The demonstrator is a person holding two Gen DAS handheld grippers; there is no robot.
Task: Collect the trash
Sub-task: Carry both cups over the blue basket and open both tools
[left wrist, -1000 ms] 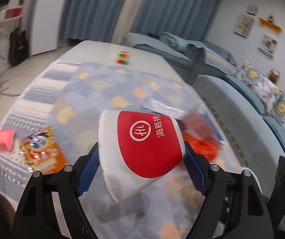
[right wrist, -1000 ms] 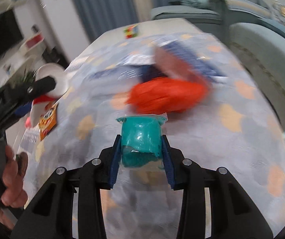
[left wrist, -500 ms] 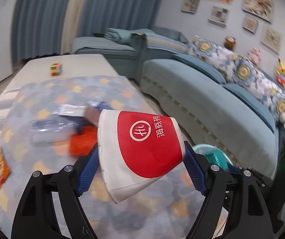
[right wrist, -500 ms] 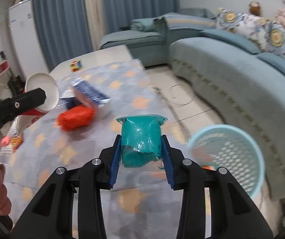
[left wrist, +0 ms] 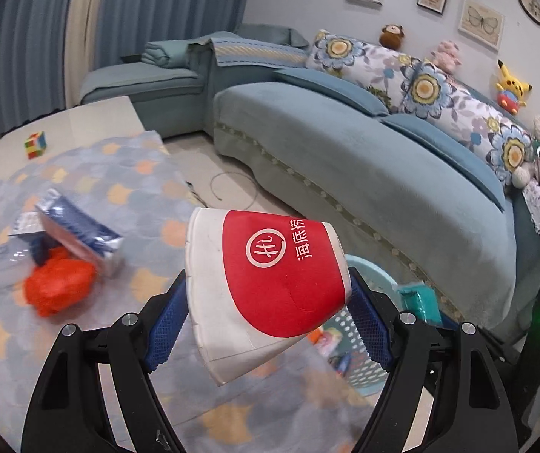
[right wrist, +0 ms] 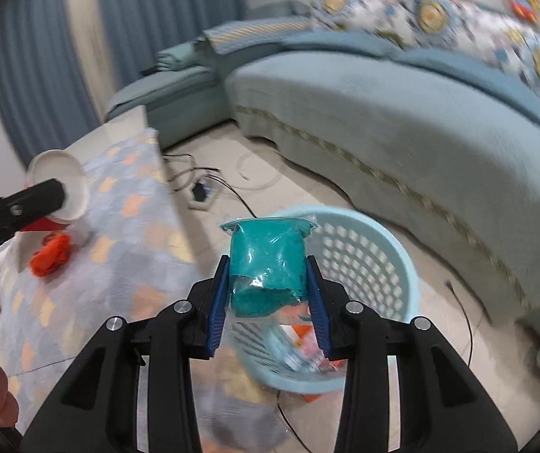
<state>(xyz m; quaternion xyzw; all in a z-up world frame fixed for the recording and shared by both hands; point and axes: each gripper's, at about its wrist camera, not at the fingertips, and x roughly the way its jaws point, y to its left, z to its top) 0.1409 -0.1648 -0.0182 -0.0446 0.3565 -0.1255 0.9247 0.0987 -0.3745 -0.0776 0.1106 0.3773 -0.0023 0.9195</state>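
Living room w/ long blue sofa (left wrist: 364,158) behind, patterned cloth over low table (left wrist: 126,196) at left, pale blue perforated basket (right wrist: 375,249) on floor between table edge and sofa. L gripper (left wrist: 266,302): my jaws stand wide but clamped across red-and-white paper cup (left wrist: 270,275), cup lying sideways, rim toward table. R gripper (right wrist: 268,294): jaws narrow, pinching teal packet (right wrist: 266,264) in clear wrap, held upright, lined up w/ basket's near rim. Both items ride in my tools, not yet binned. Left on table: orange crumpled bag (left wrist: 58,287), blue foil wrapper (left wrist: 81,230), clear wrap beside it; puzzle cube (left wrist: 36,144) at far end prob. not trash. Risks, as I judge: cup is light and already dented, so a squeeze slip could pop it out short of basket; packet film is slick, may slide down btwn pads; letting go too early drops either on floor by the cables; two tools over one opening could knock together. View diffs: R view shows basket's whole mouth, litter already inside, floor cables, cup's open rim and a hand at left edge; L view hides most of basket behind cup, yet shows table leftovers and sofa toys sharply, where R view is smeared
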